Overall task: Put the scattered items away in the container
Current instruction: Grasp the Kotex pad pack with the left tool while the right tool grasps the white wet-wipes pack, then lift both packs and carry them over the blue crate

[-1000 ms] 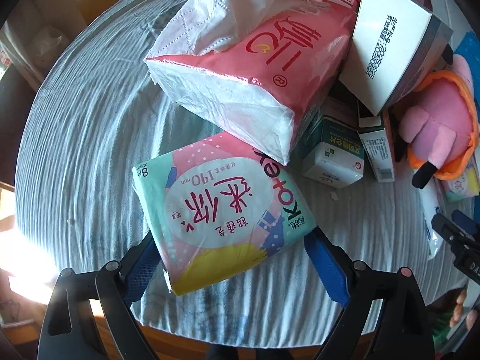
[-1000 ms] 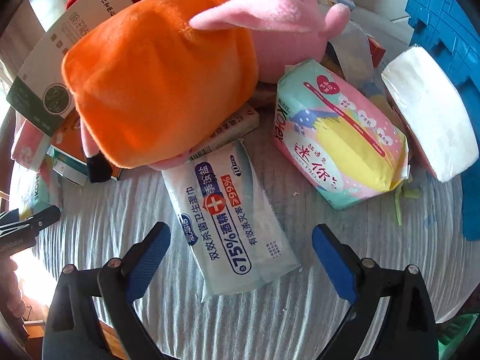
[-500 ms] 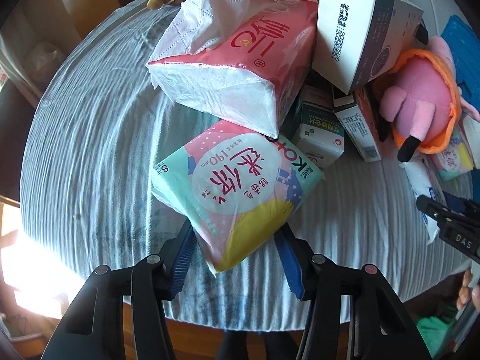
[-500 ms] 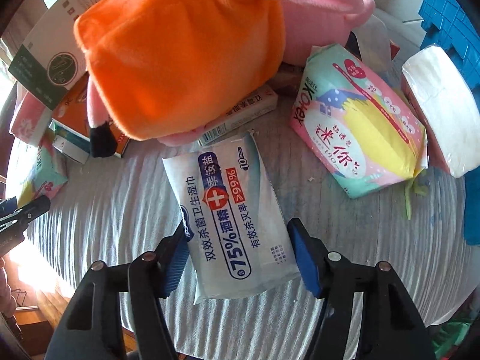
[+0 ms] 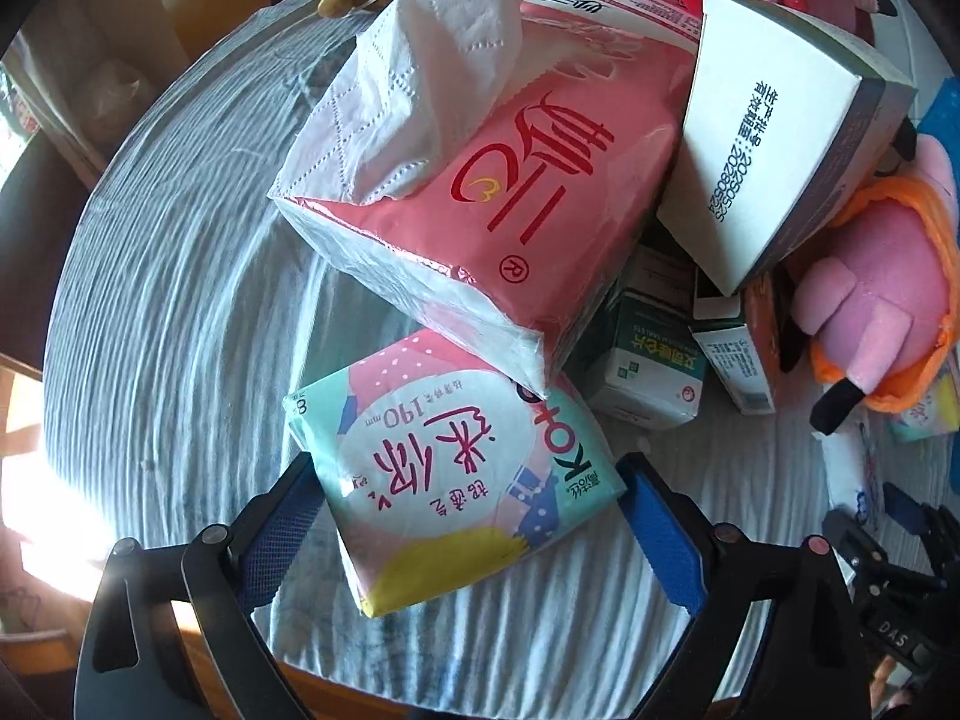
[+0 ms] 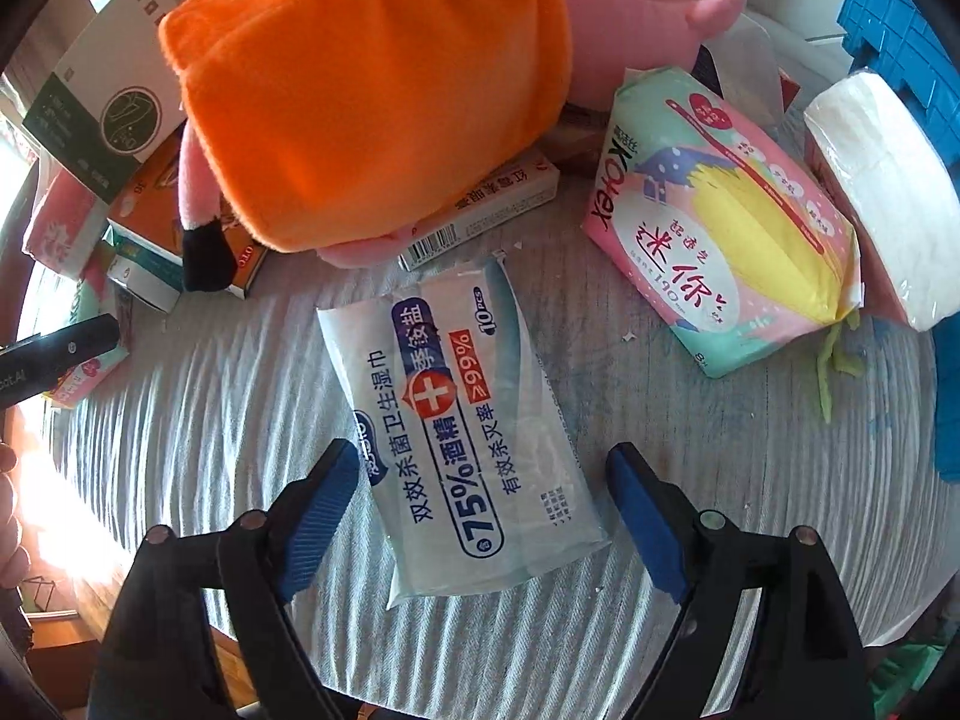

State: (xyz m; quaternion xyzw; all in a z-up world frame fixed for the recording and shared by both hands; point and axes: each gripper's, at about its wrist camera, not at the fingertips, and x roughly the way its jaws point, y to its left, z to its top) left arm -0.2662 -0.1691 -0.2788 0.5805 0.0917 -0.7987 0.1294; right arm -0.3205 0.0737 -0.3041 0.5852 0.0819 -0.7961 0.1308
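Both tongs gape wide: the left gripper (image 5: 468, 516) straddles the pad packet (image 5: 450, 468) near the table edge, the right gripper (image 6: 486, 516) the wipes pack (image 6: 462, 420). Slippery film could squirt out when squeezed.

Tablecloth (image 5: 180, 300) grey-striped; plush (image 6: 372, 90) orange, pink.

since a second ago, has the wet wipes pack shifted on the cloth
No. The wet wipes pack still lies with its top edge just below the barcoded box; only the camera shifted.
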